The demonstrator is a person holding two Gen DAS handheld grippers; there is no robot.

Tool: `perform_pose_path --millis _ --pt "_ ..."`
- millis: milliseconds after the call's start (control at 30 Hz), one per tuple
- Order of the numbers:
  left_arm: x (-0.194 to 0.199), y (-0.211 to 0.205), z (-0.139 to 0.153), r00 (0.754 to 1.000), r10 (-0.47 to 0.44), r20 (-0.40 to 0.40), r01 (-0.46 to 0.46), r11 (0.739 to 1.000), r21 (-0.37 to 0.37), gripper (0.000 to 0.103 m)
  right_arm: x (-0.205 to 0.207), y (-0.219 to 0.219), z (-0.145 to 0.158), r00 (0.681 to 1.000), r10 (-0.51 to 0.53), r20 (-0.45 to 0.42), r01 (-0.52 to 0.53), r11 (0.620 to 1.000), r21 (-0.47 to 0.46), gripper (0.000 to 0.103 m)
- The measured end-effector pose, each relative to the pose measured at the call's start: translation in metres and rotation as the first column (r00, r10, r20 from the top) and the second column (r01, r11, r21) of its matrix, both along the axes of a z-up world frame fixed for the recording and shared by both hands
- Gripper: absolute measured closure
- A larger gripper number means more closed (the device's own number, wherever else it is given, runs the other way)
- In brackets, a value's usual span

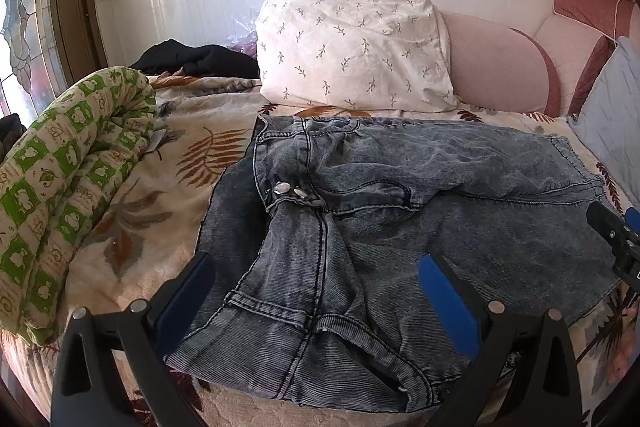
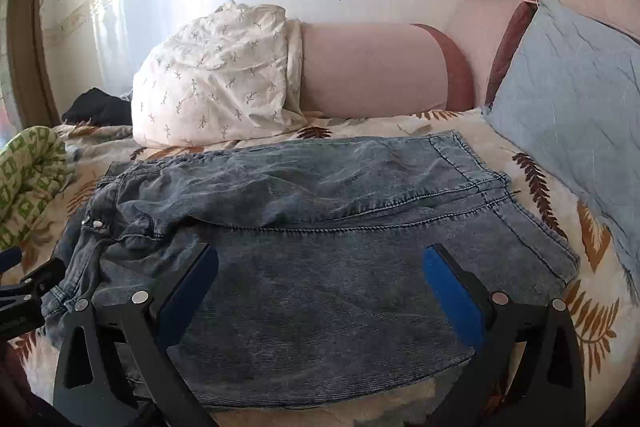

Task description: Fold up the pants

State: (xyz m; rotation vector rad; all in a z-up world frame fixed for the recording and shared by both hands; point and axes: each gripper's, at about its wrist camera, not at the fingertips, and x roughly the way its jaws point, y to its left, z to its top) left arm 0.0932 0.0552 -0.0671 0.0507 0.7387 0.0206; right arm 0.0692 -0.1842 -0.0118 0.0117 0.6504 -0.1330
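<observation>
Left wrist view: the left gripper (image 1: 316,291) hovers spread wide over the folded, acid-washed jeans (image 1: 400,227) on a leaf-print bedspread (image 1: 168,163). Right wrist view: the right gripper (image 2: 320,279) gapes, empty, above them. No writing is legible.

Setting: home bedroom. A bed (image 1: 132,195) with a leaf-print cover is filling the frame; a sprig-print pillow (image 1: 352,43) is leaning on the pink padded headboard (image 1: 496,67) at upper centre. Stained-glass window (image 1: 20,27) is showing at far left.
</observation>
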Motion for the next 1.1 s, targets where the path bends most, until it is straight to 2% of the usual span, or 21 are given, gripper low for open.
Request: perform_pose_path --millis 1100 --pt "-0.0033 -0.0006 0.0046 0.999 0.018 0.031 -0.018 1.000 0.004 0.000 -0.0011 0.0011 0.0006 1.000 0.001 0.000 -0.001 1.000 -0.006 0.000"
